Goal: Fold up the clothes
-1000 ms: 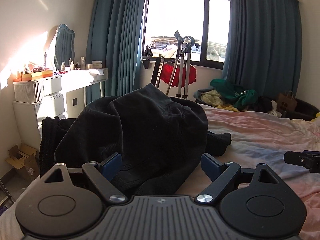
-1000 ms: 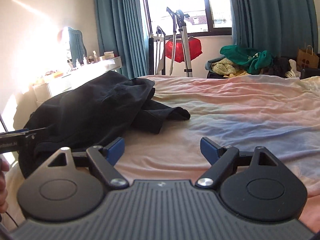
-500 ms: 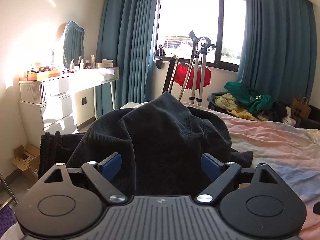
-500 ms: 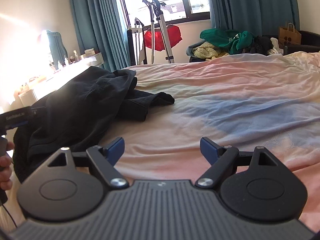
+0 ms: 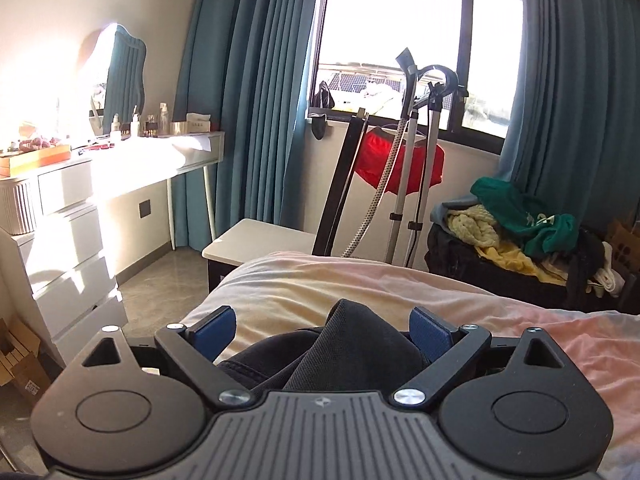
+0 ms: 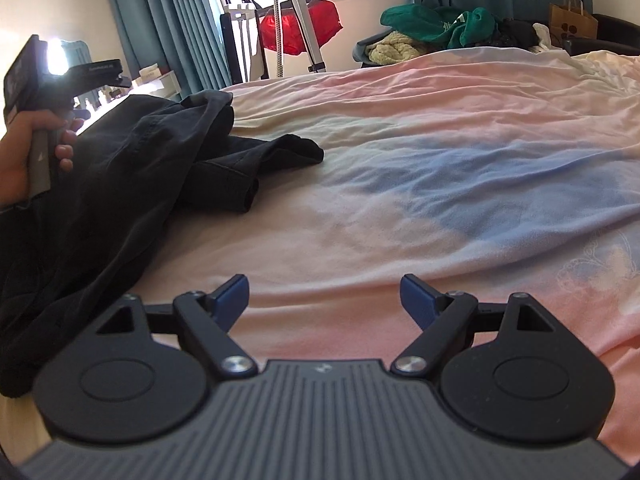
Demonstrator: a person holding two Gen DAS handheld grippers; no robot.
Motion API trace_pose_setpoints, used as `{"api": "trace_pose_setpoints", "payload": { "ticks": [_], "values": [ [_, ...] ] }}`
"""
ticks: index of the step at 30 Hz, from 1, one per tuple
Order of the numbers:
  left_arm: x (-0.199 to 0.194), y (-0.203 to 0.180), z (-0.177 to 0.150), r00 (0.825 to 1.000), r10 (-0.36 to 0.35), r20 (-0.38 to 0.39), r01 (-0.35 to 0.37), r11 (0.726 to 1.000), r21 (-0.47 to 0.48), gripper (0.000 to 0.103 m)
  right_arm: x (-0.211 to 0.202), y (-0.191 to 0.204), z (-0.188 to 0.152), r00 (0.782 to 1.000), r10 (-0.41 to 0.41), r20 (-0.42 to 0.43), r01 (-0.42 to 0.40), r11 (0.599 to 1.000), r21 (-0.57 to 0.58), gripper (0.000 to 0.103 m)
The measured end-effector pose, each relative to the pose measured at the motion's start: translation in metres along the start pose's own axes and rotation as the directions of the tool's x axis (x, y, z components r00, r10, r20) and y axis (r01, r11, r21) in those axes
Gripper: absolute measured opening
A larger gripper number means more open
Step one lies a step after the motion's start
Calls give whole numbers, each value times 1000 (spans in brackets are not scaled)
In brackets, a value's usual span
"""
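A black garment (image 6: 120, 184) lies crumpled on the left side of the bed, one part sticking out to the right. In the left wrist view its top fold (image 5: 344, 344) rises between my open fingers. My left gripper (image 5: 322, 326) is open, raised above the garment; it also shows held in a hand in the right wrist view (image 6: 60, 84). My right gripper (image 6: 322, 296) is open and empty, low over the pink and blue bedsheet (image 6: 440, 152), right of the garment.
A white dresser (image 5: 80, 200) with bottles stands left of the bed. A garment steamer (image 5: 416, 152) and red cloth stand by the window. A pile of green and yellow clothes (image 5: 516, 224) lies at the far side. A cardboard box (image 5: 16, 360) sits on the floor.
My left gripper has risen and moved forward, so the black garment sank low in its view. My right gripper tilted down and shifted right over the sheet.
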State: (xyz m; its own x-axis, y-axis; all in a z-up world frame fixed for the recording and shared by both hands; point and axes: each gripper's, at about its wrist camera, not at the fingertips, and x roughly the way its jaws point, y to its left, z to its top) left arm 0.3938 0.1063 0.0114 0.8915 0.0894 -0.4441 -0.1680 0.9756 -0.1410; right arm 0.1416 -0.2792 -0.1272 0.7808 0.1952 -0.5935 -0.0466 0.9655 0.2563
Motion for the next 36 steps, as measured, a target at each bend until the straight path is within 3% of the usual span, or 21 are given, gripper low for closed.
{"api": "trace_pose_setpoints", "payload": {
  "ticks": [2,4,6,8,14,18,21,25,28,31,34,36],
  "values": [
    [17,3,7,999,-36,-35,35,998,-52,85,4,-9,3,1000,-16,-4,17,1000,27,84],
    [29,-1,9,993,-55,-103,52,998,-33,56,8,-18,6,999,-32,-9,32,998,55,84],
    [30,-11,6,991,-28,-128,28,1000,3,9,9,-27,8,999,-51,-5,51,995,81,84],
    [15,-24,4,994,-47,-95,51,998,38,4,7,-35,11,998,-63,4,62,993,105,84],
    [-96,-78,-5,982,-191,5,188,968,165,2,-10,-44,13,999,-30,35,24,988,150,84],
    [-198,-104,-28,936,-339,93,294,899,323,2,-24,-45,15,997,-36,69,25,989,147,84],
    [-262,-112,-63,905,-418,76,368,860,354,2,-37,-48,17,995,-43,94,28,987,160,84],
    [-336,-120,-146,879,-472,62,394,795,461,2,-66,-57,18,990,-19,141,-9,981,193,84],
    [-359,-122,-207,868,-496,-9,442,765,469,2,-84,-62,15,986,-3,169,-33,977,211,84],
    [-359,-115,-258,867,-491,-80,480,784,393,2,-93,-65,9,985,16,170,-55,972,228,84],
    [-353,-111,-282,886,-456,-78,453,822,344,3,-91,-64,3,989,35,147,-69,971,231,84],
    [-354,-107,-287,894,-445,-53,434,828,355,3,-89,-61,-3,989,56,135,-87,969,231,84]
  ]
}}
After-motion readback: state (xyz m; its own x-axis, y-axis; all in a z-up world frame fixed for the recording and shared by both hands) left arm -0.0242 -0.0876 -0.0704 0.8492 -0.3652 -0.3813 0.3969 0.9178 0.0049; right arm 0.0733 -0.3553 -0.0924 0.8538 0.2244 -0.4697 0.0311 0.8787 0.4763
